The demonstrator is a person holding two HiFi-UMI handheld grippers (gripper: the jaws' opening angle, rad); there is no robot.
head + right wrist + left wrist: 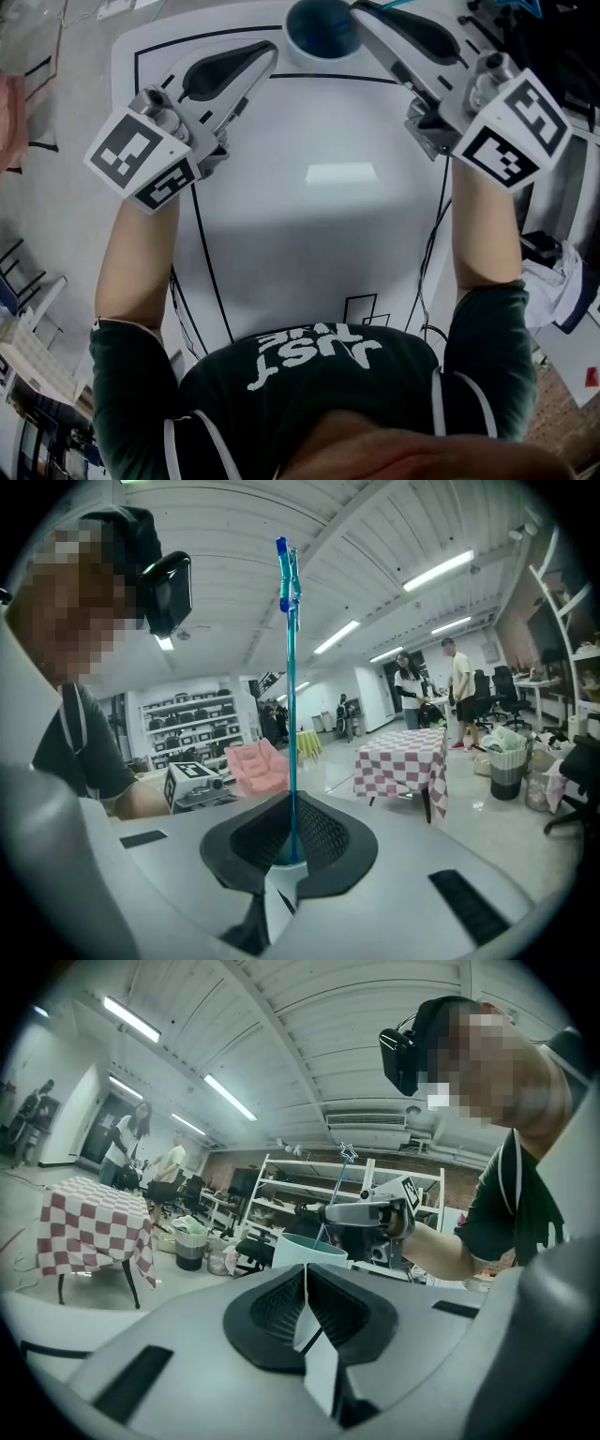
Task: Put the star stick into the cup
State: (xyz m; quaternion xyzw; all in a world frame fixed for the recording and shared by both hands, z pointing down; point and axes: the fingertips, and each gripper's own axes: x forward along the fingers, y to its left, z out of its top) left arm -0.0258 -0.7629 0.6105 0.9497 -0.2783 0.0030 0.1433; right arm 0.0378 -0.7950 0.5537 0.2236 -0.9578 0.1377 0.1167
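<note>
The blue cup [317,28] stands at the far middle of the white table [309,234]. My right gripper [362,11] reaches over its rim, shut on the thin blue star stick [291,714]. The stick stands upright between the pads, star end [286,574] on top. In the left gripper view the stick [336,1190] rises from the right gripper [323,1213], and its lower end dips to the cup [309,1249]. My left gripper [270,49] lies just left of the cup, its jaws [305,1283] shut with nothing between them.
Black lines mark out the table top [202,244]. Cables and clutter lie off its right side [553,262]. Around the room are a checked-cloth table [403,761], shelving [281,1194], office chairs and several standing people [450,691].
</note>
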